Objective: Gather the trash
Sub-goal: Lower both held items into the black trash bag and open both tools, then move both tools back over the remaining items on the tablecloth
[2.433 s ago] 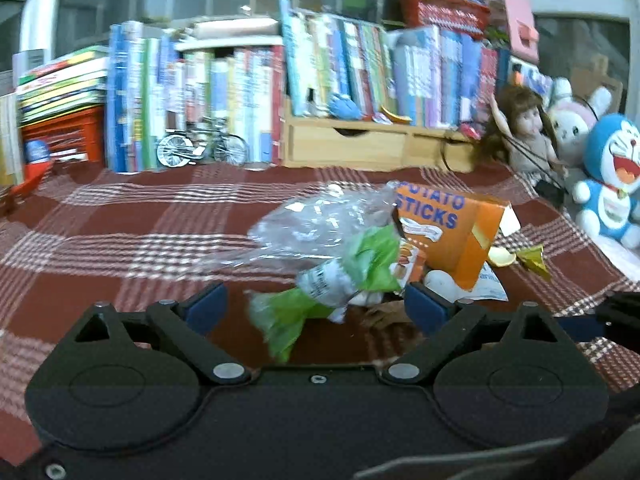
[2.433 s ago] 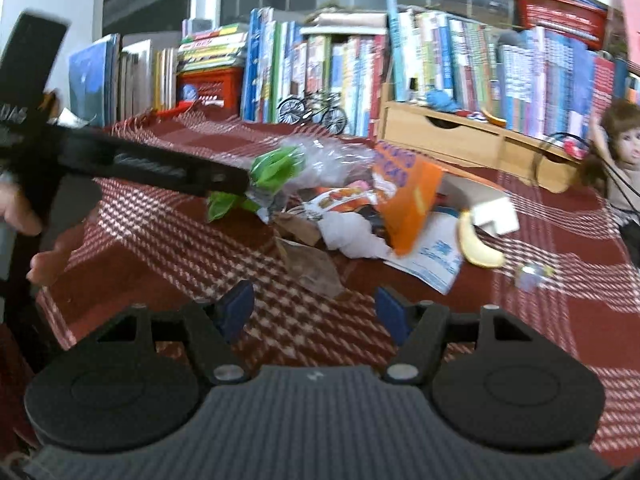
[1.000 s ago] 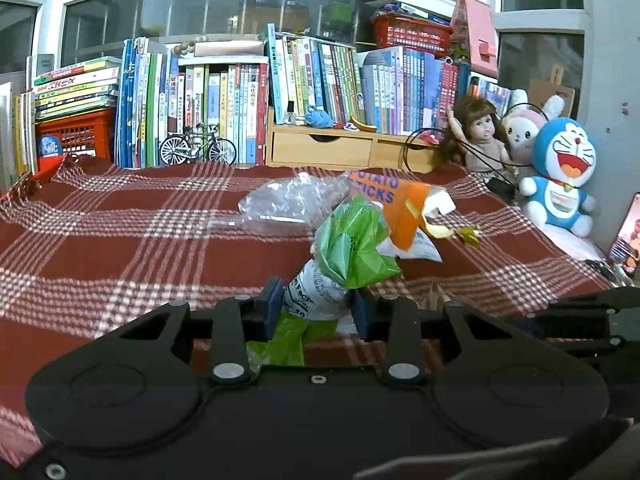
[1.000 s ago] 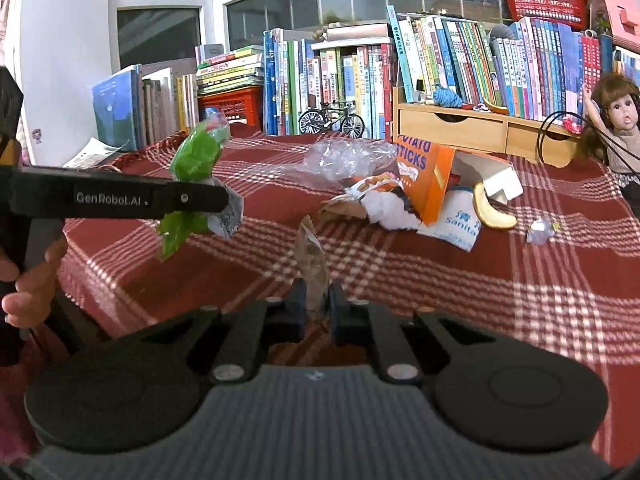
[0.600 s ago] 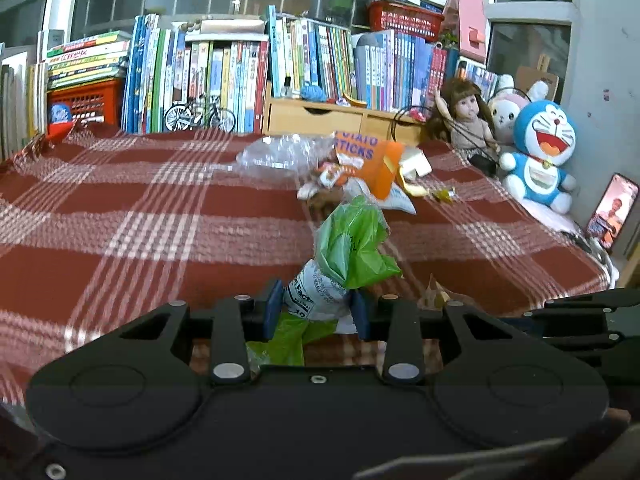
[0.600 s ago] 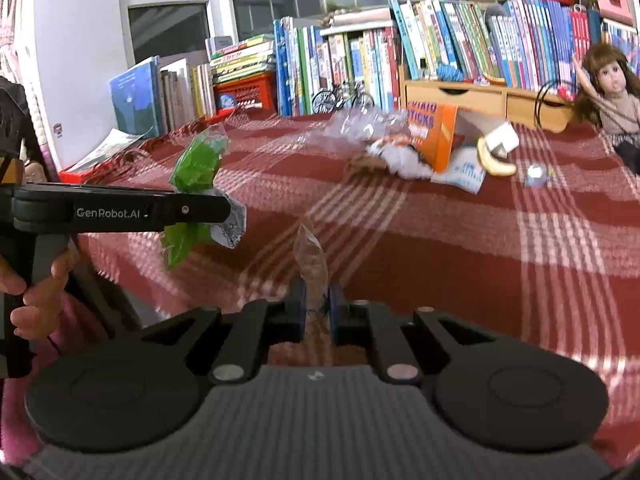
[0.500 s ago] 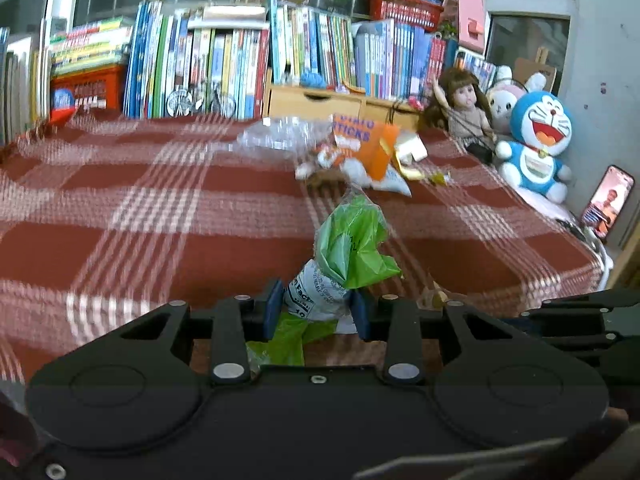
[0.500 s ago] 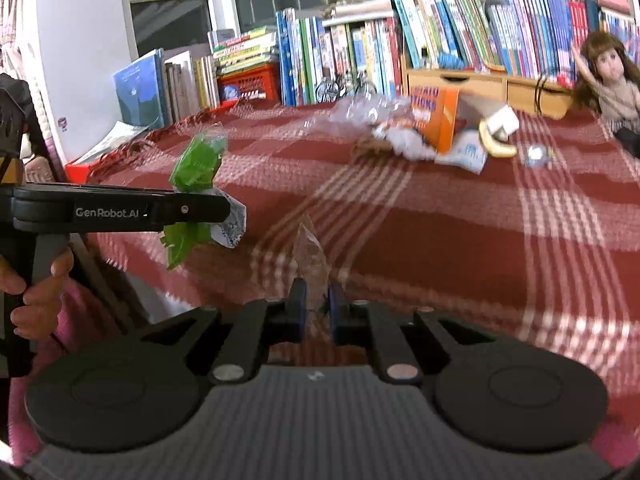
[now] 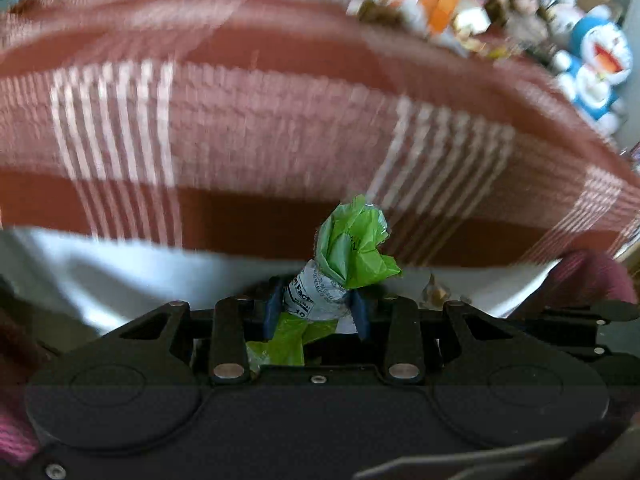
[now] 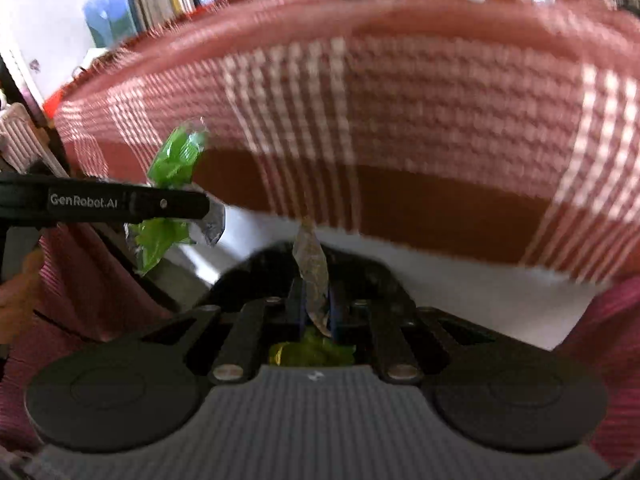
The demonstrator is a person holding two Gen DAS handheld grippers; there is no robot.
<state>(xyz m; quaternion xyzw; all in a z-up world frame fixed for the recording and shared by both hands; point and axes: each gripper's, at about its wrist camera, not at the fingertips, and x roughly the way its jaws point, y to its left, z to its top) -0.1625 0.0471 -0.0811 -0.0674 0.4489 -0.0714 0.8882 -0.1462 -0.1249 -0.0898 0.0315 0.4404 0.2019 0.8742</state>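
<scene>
Your left gripper (image 9: 317,312) is clamped on a crumpled green wrapper (image 9: 352,240): its blue pads (image 9: 273,312) press the wrapper's white printed neck from both sides, the jaws standing only partly closed around that bulk. The green top puffs out past the fingertips and a green tail hangs back toward the gripper body. Your right gripper (image 10: 316,312) is nearly fully closed on a thin clear plastic scrap (image 10: 312,268), which stands up as a narrow brownish sliver between the pads. Behind those pads, close to the gripper body, something green and yellow shows; you cannot tell what it is.

Take the red plaid tablecloth (image 9: 280,120) as your landmark. Both grippers point downward at its near edge, with both pieces of trash in the air on your side of that edge, over the pale surface below the cloth's hem. In the right wrist view your left gripper (image 10: 208,204) crosses from the left, just short of the cloth's edge, the wrapper (image 10: 176,160) showing above and below its finger. Across the cloth, blurred, lie an orange snack box (image 9: 444,0) and other litter, with a blue cat plush (image 9: 596,64) to their right
</scene>
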